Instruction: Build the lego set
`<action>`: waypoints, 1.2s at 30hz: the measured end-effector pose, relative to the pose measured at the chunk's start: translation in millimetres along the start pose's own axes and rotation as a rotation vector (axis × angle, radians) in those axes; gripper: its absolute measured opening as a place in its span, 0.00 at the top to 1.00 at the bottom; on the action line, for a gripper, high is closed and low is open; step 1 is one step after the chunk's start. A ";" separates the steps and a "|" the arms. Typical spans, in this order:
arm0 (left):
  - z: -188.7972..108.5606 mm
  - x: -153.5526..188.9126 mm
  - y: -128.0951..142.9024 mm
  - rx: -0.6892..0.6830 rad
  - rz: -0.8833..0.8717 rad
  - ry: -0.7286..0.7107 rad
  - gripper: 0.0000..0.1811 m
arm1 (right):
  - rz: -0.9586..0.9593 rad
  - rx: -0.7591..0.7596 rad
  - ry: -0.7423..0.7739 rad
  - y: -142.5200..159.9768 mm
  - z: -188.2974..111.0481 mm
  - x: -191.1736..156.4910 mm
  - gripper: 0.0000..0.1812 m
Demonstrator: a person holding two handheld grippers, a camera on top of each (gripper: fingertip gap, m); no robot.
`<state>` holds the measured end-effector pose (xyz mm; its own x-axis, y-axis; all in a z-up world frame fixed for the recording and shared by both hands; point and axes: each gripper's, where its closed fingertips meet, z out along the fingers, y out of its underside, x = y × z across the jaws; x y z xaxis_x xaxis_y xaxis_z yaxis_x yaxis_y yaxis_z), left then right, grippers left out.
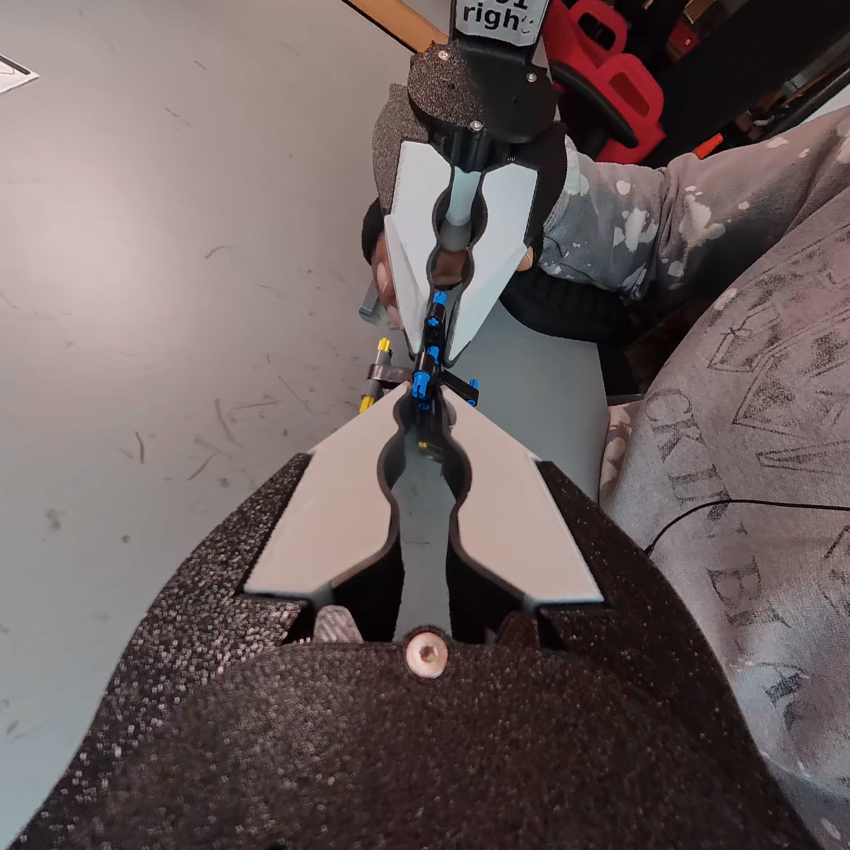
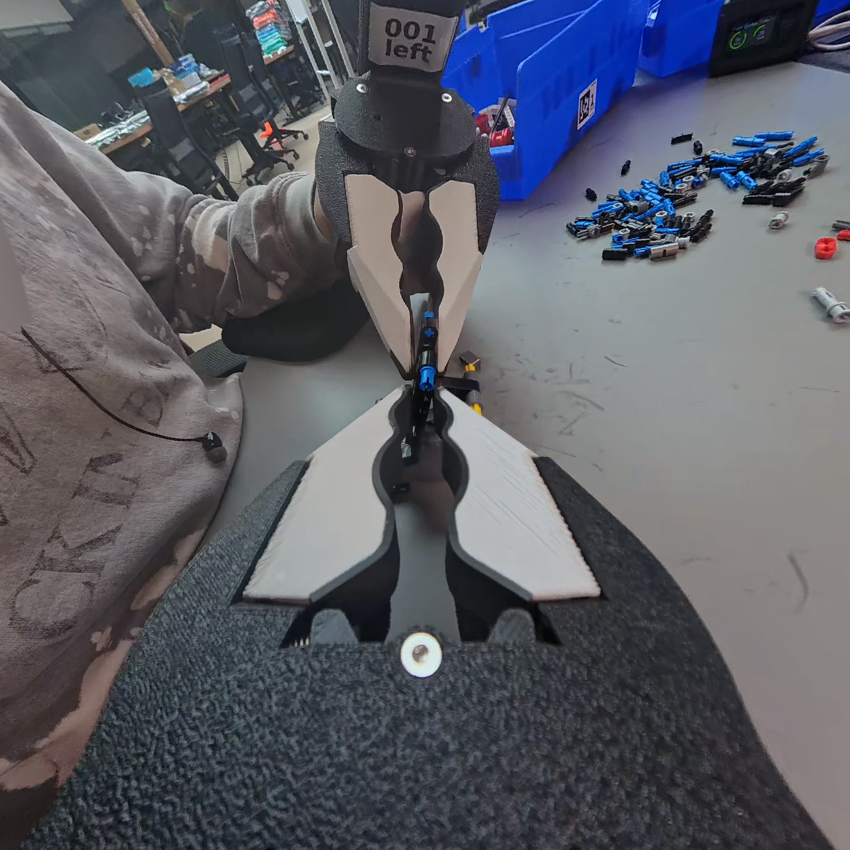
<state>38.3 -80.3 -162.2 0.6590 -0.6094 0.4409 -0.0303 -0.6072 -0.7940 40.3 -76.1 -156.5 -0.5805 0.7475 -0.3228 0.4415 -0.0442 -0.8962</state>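
Observation:
A small lego assembly [image 1: 425, 375] of black beams with blue pins hangs between the two grippers, tip to tip, just above the grey table. A side arm carries a grey and yellow axle piece [image 1: 378, 375]. My left gripper [image 1: 421, 400] is shut on one end of the assembly. My right gripper [image 1: 430, 356] faces it from the far side and is shut on the other end. In the right wrist view my right gripper [image 2: 421, 398] grips the assembly [image 2: 423, 377] and my left gripper [image 2: 421, 363] pinches it from opposite.
A pile of loose blue, black and grey lego pieces [image 2: 690, 198] lies on the table [image 2: 644, 414] at the right. Blue storage bins [image 2: 552, 106] stand behind it. A person's grey patterned sleeve [image 2: 207, 248] and torso [image 1: 759, 414] border the table edge. The grippers are tip to tip, or close to it.

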 end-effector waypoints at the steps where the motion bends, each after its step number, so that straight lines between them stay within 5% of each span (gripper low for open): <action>1: 0.2 1.5 0.2 -0.011 0.006 0.003 0.96 | 0.000 -0.002 -0.007 0.3 0.8 -1.1 0.95; 9: -0.6 13.9 5.0 -0.098 0.033 0.059 0.97 | -0.157 -0.094 -0.066 1.9 3.0 -15.7 0.97; 36: 2.1 15.7 5.5 -0.116 0.041 0.057 0.98 | -0.050 -0.142 -0.112 4.3 5.6 -17.5 0.97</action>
<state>50.0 -92.2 -160.4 0.6116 -0.6609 0.4349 -0.1450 -0.6340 -0.7596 48.6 -93.1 -156.4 -0.6732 0.6674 -0.3185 0.4983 0.0911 -0.8622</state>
